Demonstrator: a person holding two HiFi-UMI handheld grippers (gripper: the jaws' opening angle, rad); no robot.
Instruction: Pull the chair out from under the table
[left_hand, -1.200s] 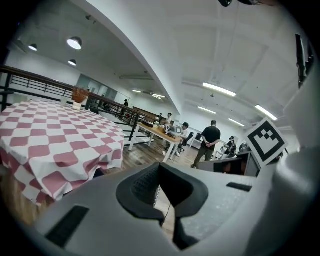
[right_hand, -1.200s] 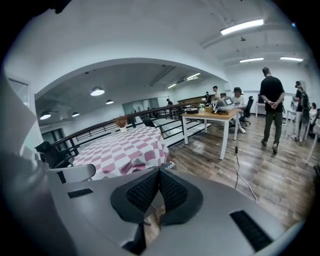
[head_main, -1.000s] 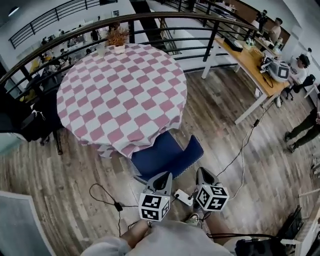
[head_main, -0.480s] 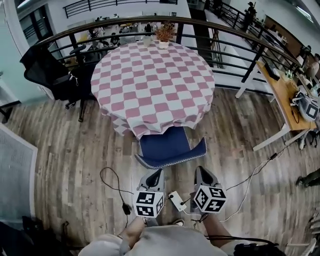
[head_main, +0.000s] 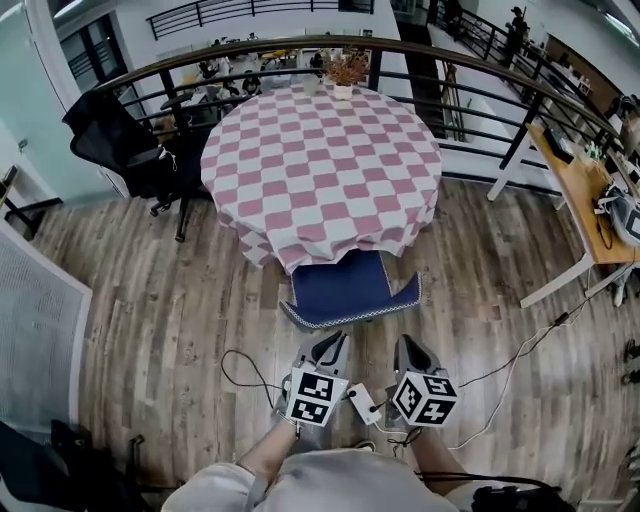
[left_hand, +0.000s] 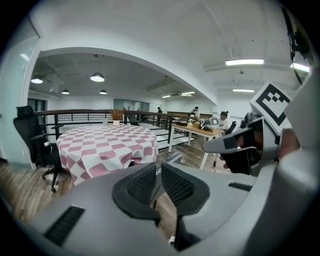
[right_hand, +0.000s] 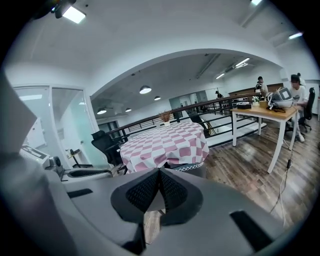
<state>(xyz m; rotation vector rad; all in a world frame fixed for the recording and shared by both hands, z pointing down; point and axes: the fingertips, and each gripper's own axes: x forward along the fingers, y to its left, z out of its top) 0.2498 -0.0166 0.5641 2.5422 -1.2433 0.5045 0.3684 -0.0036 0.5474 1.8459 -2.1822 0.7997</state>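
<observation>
Reach is judged unfinished: the blue padded chair (head_main: 350, 290) is tucked half under the round table draped in pink-and-white checked cloth (head_main: 320, 150). The left gripper (head_main: 335, 341) is aimed at its seat edge for grasping, jaws just opening a crack (nothing between them); the right gripper (head_main: 408, 346) is kept closed, empty.

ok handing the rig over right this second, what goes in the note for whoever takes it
Left tongs: have just been opening, only a slim gap so far, nothing between them. They are held short of the chair.
Right tongs: shut, empty, beside the left and also short of the chair.
Chair: blue, its far part tucked under the checkered table, white-trimmed near edge facing you.
Done: nothing yet, chair not touched.
Left: reach forward, grip the chair's near edge, and pull it out toward you.
</observation>
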